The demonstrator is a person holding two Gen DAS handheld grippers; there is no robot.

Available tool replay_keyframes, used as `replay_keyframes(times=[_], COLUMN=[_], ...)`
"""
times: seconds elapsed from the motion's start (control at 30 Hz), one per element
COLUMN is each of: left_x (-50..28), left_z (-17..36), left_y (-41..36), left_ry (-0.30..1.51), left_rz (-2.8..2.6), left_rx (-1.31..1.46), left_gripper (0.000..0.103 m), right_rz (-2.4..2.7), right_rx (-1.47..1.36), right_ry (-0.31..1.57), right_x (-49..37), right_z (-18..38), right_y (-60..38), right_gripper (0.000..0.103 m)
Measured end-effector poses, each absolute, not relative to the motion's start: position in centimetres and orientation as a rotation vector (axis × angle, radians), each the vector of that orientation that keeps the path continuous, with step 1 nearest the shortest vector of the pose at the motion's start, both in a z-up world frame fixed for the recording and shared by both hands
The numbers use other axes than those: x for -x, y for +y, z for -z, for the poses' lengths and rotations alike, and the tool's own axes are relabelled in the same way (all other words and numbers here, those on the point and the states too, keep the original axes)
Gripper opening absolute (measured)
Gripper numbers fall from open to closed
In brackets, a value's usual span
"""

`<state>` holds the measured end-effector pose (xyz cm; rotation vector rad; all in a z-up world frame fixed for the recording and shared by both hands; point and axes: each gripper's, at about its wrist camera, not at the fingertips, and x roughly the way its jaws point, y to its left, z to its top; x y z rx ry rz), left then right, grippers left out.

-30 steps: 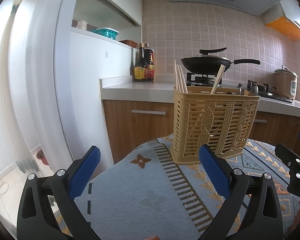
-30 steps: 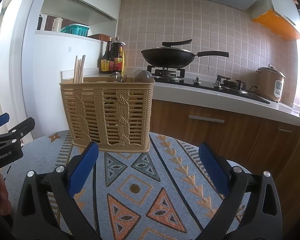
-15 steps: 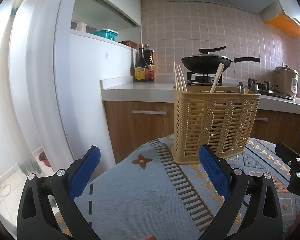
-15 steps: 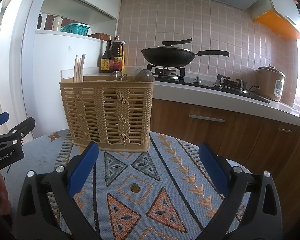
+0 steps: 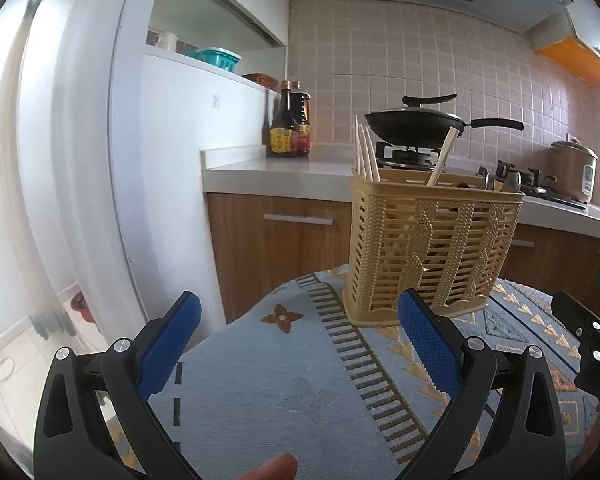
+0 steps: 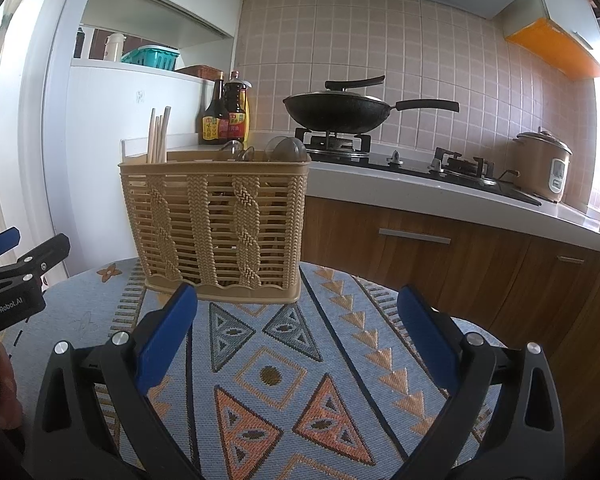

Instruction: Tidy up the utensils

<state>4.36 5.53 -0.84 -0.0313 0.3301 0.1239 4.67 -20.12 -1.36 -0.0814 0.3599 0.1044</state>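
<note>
Chopsticks (image 5: 366, 152), about four pale wooden sticks bunched at one end plus one (image 5: 442, 156) leaning apart, stand in one tan plastic utensil basket (image 5: 432, 248) with woven-look slats and braided columns. It sits on the surface's patterned blue cloth (image 6: 284, 368). Only the right view shows two rounded metal spoon bowls (image 6: 286, 149) above its rim. Left gripper (image 5: 296, 344) and right gripper (image 6: 296, 328) both gape wide, holding nothing.

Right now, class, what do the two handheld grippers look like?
Both the left gripper and right gripper have black frames with silver screws and textured blue pads. The left gripper carries white "GenRobot.AI" lettering. No cables or sleeves show.
</note>
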Motion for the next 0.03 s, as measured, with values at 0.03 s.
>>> replay_keyframes(times=[0.03], left_x=[-4.44], left_z=[0.86], left_y=[5.56], left_ry=[0.334], left_rz=[-0.123], left_rx=[0.033], left_gripper=[0.096], right_rz=[-0.103], right_rx=[0.079], right_ry=[0.363], right_x=[-4.70], right_z=[1.37], right_y=[-20.14], right_gripper=[0.096])
